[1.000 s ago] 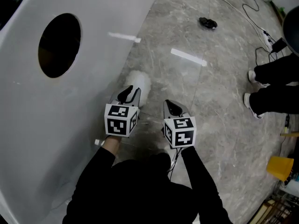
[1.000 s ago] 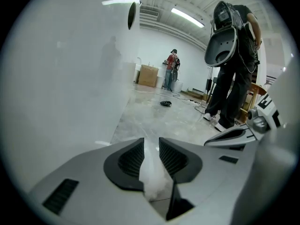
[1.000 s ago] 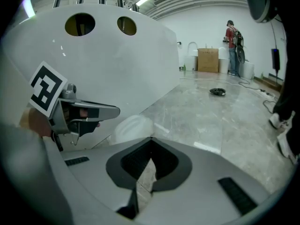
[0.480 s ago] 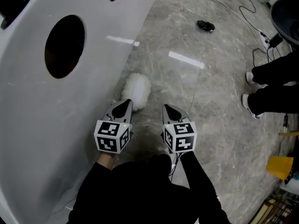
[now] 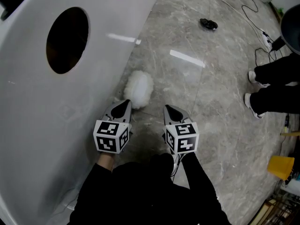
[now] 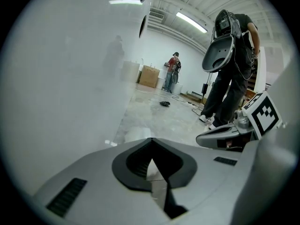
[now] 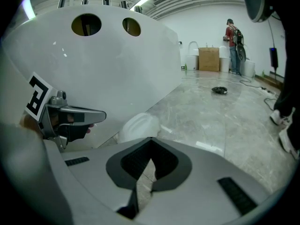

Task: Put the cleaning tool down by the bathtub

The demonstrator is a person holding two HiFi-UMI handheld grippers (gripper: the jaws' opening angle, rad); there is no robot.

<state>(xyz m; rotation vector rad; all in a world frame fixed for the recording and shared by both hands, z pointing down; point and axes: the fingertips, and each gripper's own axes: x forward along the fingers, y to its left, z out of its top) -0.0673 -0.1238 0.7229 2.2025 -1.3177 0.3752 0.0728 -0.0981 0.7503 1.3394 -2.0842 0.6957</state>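
A fluffy white cleaning tool (image 5: 138, 89) lies on the grey floor against the foot of the white bathtub (image 5: 28, 107). My left gripper (image 5: 125, 102) hangs just short of the tool's near end, shut and empty. My right gripper (image 5: 168, 108) is to the right of it over bare floor, also shut with nothing between its jaws. The right gripper view shows the tool (image 7: 138, 127) beside the tub wall (image 7: 117, 69), with the left gripper (image 7: 89, 114) at the left. In the left gripper view only a white edge of the tool (image 6: 136, 133) shows past the closed jaws.
The tub's side has dark oval holes (image 5: 68, 40). A standing person's shoes (image 5: 253, 104) are at the right, with cables (image 5: 262, 32) behind them. A small black object (image 5: 208, 23) lies farther off on the floor, and a yellow thing (image 5: 281, 167) sits at the lower right.
The left gripper, over the tool's near end a second ago, has drawn back toward me and its jaws have closed. The tool stays on the floor. The right gripper has kept still.
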